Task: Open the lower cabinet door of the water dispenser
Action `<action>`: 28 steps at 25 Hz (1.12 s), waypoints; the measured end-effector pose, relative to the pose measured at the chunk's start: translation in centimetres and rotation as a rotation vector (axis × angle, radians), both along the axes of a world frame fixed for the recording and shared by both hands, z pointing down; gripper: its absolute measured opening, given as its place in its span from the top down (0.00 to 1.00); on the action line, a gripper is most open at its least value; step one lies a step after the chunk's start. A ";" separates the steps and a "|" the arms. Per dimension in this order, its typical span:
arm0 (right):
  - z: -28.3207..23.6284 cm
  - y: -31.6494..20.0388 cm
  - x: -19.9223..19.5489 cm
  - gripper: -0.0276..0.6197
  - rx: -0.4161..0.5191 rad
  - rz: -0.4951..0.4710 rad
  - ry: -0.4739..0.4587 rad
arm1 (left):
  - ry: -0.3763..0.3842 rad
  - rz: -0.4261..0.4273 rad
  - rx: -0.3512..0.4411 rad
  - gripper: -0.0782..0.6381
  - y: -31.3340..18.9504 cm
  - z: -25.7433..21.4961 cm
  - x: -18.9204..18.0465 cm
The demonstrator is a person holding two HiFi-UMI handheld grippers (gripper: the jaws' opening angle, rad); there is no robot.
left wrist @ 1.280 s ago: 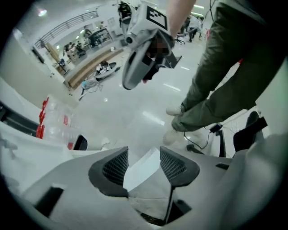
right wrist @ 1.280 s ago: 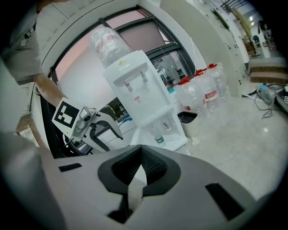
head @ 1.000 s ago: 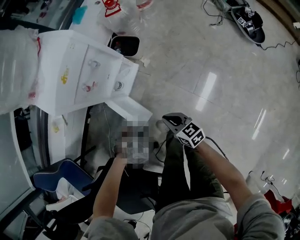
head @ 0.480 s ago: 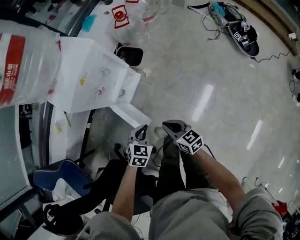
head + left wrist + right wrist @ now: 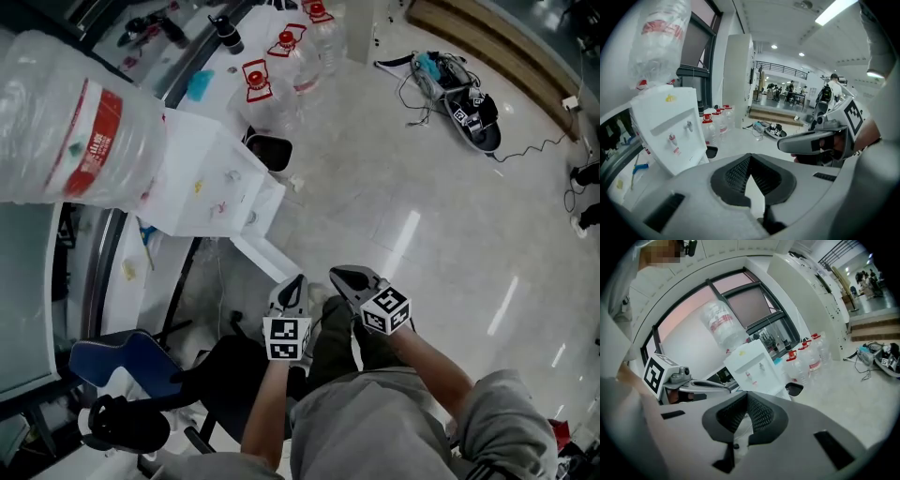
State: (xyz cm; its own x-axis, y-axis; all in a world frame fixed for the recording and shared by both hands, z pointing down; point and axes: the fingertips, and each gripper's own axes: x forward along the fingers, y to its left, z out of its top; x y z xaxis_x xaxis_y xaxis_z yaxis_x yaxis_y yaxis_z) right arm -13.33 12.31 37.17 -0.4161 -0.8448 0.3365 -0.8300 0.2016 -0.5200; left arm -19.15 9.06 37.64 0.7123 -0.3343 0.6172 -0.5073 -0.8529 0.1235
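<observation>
The white water dispenser [image 5: 211, 183] stands at the left with a big clear bottle [image 5: 70, 122] on top. Its lower cabinet door [image 5: 267, 258] juts out from the base, swung open toward me. Both grippers hang side by side in the air above the floor, apart from the door. My left gripper [image 5: 297, 282] is shut and empty. So is my right gripper [image 5: 341, 274]. In the left gripper view the dispenser [image 5: 665, 131] is ahead at the left and the right gripper [image 5: 813, 140] is alongside. In the right gripper view the dispenser [image 5: 752, 364] stands beyond the shut jaws.
Spare water bottles [image 5: 281, 66] with red caps stand behind the dispenser, next to a black bin [image 5: 272, 150]. A blue chair [image 5: 122, 361] and a black stool [image 5: 122, 422] sit at the lower left. Cables and another device [image 5: 469, 103] lie on the shiny floor.
Both grippers have risen away from the open door and drawn toward my body. The left one, earlier low beside the door, now sits next to the right. More of the bottle shows.
</observation>
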 end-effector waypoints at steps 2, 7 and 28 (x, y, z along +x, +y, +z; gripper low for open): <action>-2.2 0.2 0.5 0.94 0.016 0.016 -0.001 | 0.036 -0.023 0.001 0.88 0.5 -2.4 0.5; -7.2 1.3 1.6 0.94 0.039 0.033 0.016 | 0.114 -0.071 0.013 0.88 1.9 -8.2 1.8; -21.3 7.1 4.8 0.94 0.217 0.056 0.005 | 0.302 -0.096 0.063 0.88 8.5 -21.5 6.7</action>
State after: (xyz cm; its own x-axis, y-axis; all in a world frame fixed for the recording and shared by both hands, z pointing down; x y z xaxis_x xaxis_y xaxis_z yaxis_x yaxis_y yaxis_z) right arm -8.55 19.45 15.83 -0.3649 -0.9194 0.1465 -0.8458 0.2616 -0.4650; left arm -12.44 17.60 16.16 0.8236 -0.4396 0.3585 -0.5342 -0.8136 0.2296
